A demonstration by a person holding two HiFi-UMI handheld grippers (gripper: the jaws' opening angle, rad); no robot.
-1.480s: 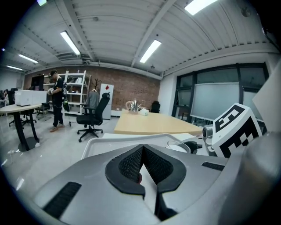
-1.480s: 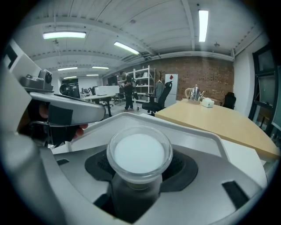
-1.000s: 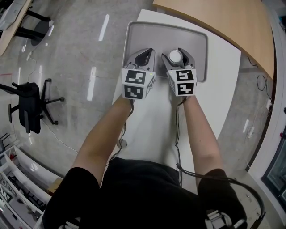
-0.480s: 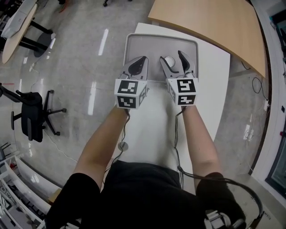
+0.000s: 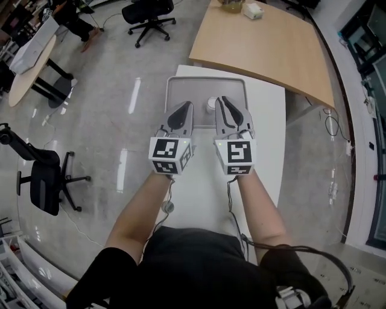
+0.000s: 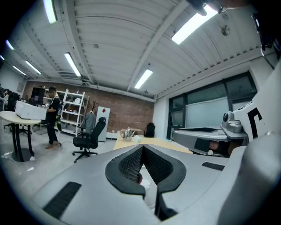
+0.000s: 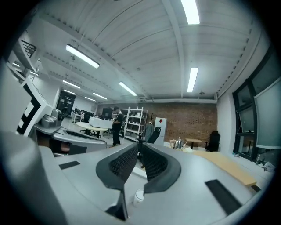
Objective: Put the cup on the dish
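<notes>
A small white cup [image 5: 211, 104] stands upright on a grey tray [image 5: 175, 90] at the far end of the white table [image 5: 265, 139]. No separate dish shows. Both grippers hang high above the table, pointing level. My left gripper [image 5: 184, 107] is shut and empty; its tips meet [image 6: 142, 148]. My right gripper [image 5: 221, 101] has just been closing and its tips now meet [image 7: 139, 148] with nothing between them. The cup [image 7: 138, 196] shows far below the right jaws, apart from them.
A wooden table [image 5: 265, 42] adjoins the white table at the far right. Black office chairs [image 5: 148, 12] [image 5: 45, 175] stand on the shiny floor to the left. A person stands by shelves in the distance [image 6: 52, 115].
Both grippers have risen and drawn back from the tray. The right jaws, earlier open around the cup, are now shut without it. The cup stays on the tray.
</notes>
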